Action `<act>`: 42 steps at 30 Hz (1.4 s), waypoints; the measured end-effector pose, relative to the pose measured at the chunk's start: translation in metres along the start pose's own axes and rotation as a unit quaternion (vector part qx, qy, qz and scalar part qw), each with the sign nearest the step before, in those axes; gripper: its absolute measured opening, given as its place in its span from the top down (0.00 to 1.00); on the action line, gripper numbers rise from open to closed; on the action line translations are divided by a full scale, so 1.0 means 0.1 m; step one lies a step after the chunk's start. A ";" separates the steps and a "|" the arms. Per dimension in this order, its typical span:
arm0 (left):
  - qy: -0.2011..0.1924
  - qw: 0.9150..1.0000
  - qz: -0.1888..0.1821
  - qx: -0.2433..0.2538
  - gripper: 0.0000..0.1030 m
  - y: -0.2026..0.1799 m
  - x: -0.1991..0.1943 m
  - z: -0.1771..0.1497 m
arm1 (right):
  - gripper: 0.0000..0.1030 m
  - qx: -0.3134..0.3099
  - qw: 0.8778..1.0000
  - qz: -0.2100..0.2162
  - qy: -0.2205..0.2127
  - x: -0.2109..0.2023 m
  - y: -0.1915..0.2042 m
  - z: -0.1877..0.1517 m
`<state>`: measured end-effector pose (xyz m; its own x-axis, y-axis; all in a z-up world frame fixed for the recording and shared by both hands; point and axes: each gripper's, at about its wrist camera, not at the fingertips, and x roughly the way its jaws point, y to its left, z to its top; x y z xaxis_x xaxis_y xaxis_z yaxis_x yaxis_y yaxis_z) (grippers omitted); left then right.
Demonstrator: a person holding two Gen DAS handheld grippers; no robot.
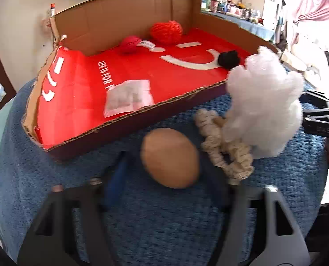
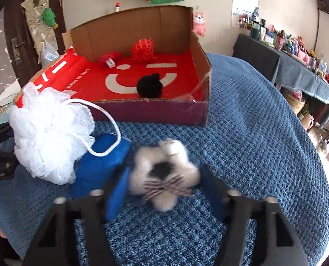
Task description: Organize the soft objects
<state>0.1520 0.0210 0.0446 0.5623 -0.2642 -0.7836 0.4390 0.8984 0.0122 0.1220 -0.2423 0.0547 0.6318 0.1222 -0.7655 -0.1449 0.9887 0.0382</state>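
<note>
Left tongs (image 1: 167, 177) close around a tan ball (image 1: 170, 157), right tongs (image 2: 164, 190) around a white plush (image 2: 164, 173), on the blue blanket (image 2: 253, 133) near the cardboard box (image 2: 151, 110). Squeeze gently; lift clear over the near wall.

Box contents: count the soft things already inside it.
3 clearly: a red mesh ball by the back wall, a smaller red piece left of it, a black puff near the front wall. More may be hidden.
</note>
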 end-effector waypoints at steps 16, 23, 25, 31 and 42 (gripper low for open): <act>-0.053 0.998 -0.018 -0.027 0.58 -0.01 -0.32 -0.03 | 0.71 -0.003 0.999 0.030 -0.039 -0.23 0.05 0.09; -0.035 0.999 -0.016 -0.039 0.58 0.05 -0.33 -0.20 | 0.72 0.036 0.998 0.039 -0.024 -0.25 -0.17 -0.04; -0.031 0.999 -0.009 -0.042 0.53 0.06 -0.30 -0.25 | 0.71 0.039 0.999 0.032 -0.016 -0.22 -0.21 -0.07; -0.025 0.999 -0.005 -0.046 0.35 0.04 -0.23 -0.28 | 0.23 0.029 0.999 0.036 -0.028 -0.25 -0.19 -0.09; -0.020 0.998 -0.008 -0.053 0.51 0.03 -0.18 -0.23 | 0.48 -0.025 0.999 0.034 -0.003 -0.06 -0.02 -0.07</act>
<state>0.1269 0.0362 0.0444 0.5834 -0.2911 -0.7582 0.3734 0.9252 -0.0679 0.1126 -0.2453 0.0549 0.6232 0.1903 -0.7586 -0.2254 0.9725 0.0588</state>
